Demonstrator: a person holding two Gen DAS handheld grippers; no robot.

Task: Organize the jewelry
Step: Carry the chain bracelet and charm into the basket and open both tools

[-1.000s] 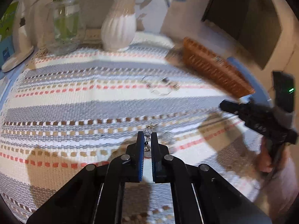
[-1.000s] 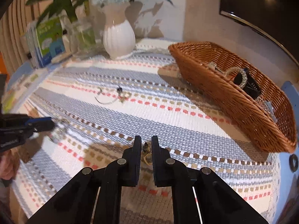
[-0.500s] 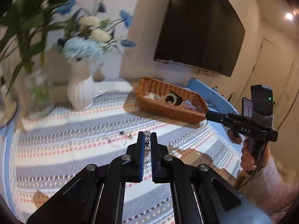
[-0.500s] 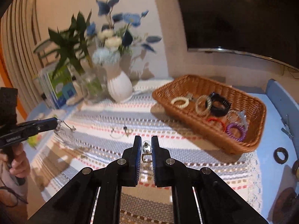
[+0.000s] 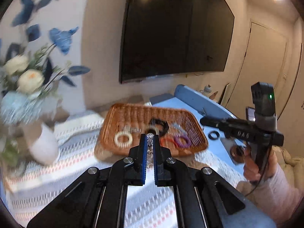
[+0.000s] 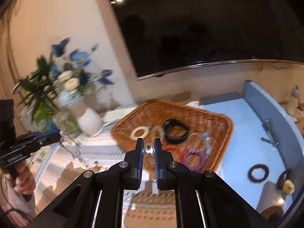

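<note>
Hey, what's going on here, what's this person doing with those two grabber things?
A person is sorting jewelry with a handheld gripper in each hand. The left gripper is shut on a silver chain necklace that dangles above the striped table runner. The right gripper is shut on a small earring. Both are raised and pointed toward the wicker basket, which already holds a cream ring, a black band, and red and purple bracelets.

Open air above wicker basket (image 6: 218,121)
</note>
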